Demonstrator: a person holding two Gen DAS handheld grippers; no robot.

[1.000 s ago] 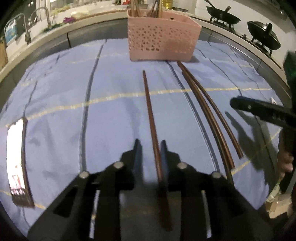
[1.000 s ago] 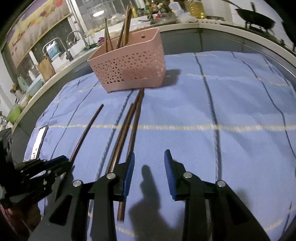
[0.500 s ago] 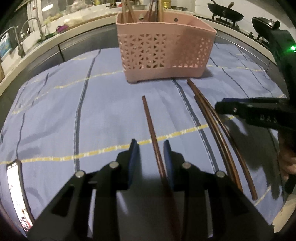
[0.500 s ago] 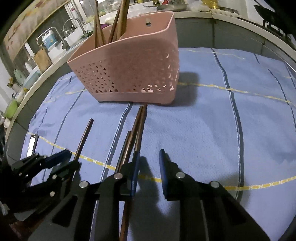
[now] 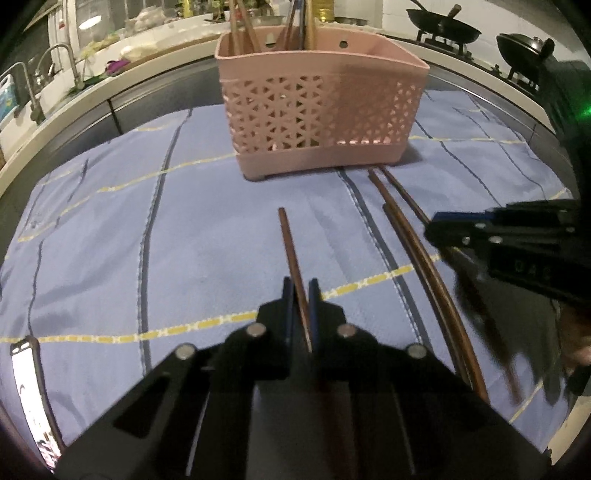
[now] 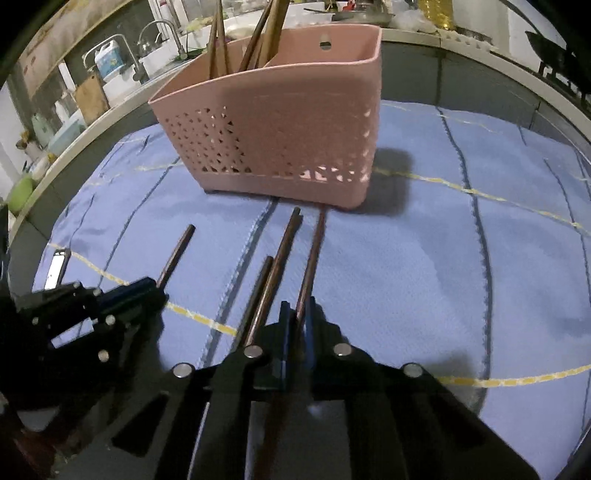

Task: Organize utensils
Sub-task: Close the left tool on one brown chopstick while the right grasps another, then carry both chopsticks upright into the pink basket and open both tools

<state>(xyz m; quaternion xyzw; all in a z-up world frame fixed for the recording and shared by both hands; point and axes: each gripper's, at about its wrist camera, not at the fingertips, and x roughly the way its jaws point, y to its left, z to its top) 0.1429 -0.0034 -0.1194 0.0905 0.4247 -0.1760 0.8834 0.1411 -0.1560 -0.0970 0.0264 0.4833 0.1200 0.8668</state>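
A pink perforated utensil basket [image 5: 317, 107] stands on the blue cloth and holds several chopsticks; it also shows in the right wrist view [image 6: 280, 125]. My left gripper [image 5: 301, 295] is shut on a single dark brown chopstick [image 5: 290, 243] that points toward the basket. My right gripper [image 6: 297, 317] is shut on another brown chopstick [image 6: 314, 254], the rightmost of the group. Two more chopsticks [image 6: 277, 258] lie just left of it on the cloth. The right gripper also shows in the left wrist view [image 5: 498, 236], over the chopsticks [image 5: 417, 251] there.
A blue cloth [image 5: 184, 240] with dark and yellow stripes covers the table. A phone [image 5: 29, 391] lies at the cloth's left edge. A sink and taps [image 5: 55, 66] are at the back left, woks [image 5: 443, 33] at the back right.
Both grippers moved forward toward the basket and closed. The left one shut on the single chopstick, the right one on the rightmost chopstick of the group.
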